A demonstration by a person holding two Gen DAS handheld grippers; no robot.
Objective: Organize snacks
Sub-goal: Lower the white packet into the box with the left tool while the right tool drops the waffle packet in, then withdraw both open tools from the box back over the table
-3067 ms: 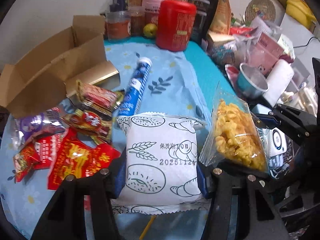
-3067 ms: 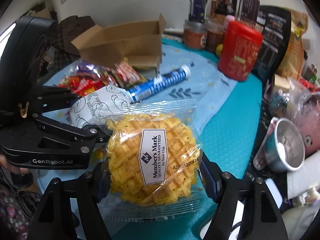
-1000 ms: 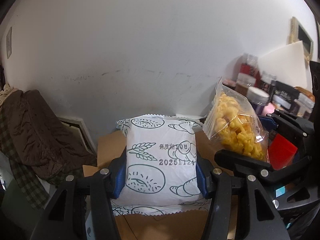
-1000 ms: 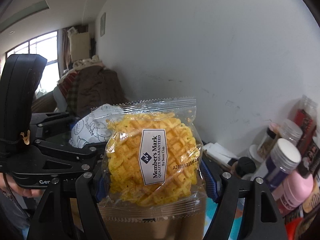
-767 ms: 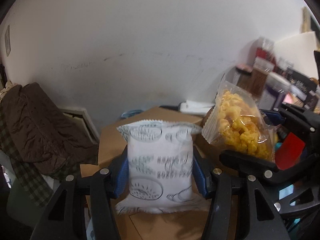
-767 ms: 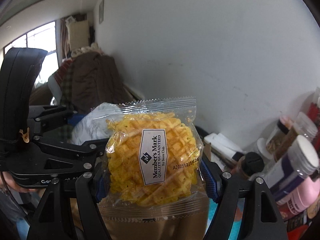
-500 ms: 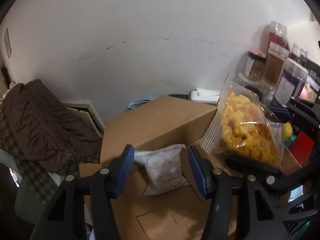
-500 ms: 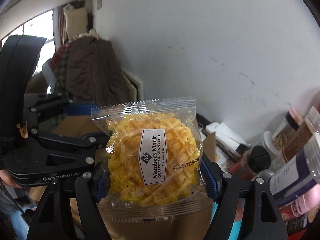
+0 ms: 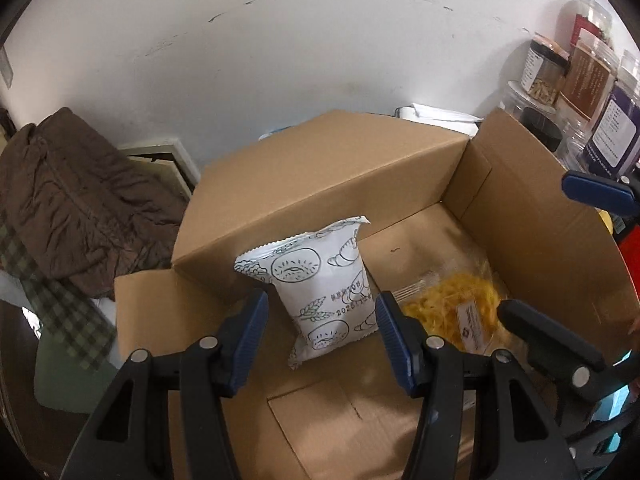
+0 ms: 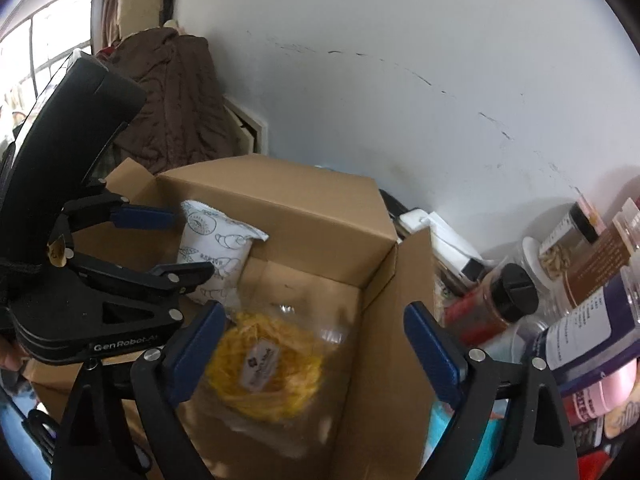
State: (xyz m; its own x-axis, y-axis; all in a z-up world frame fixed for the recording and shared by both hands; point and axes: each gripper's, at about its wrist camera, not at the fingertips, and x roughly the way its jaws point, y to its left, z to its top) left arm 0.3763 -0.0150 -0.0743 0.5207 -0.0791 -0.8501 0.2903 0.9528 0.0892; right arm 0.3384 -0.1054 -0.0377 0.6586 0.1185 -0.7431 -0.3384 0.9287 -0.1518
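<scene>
Two snack packs lie inside the open cardboard box, both hand-held grippers spread and empty above it.

The left hand-held gripper [image 9: 318,330] hangs over the box's near side, jaws wide apart, the white bread pack [image 9: 320,290] propped upright against the far wall of the cardboard box [image 9: 320,168]. The right hand-held gripper [image 10: 312,356] is also spread, holding nothing; the clear waffle pack [image 10: 266,364] lies blurred on the box floor, just beside the white pack. Bare box floor shows toward the far right corner. The right flap [image 10: 384,320] stands upright between the box and the jars [image 10: 508,300] crowded near the wall.
</scene>
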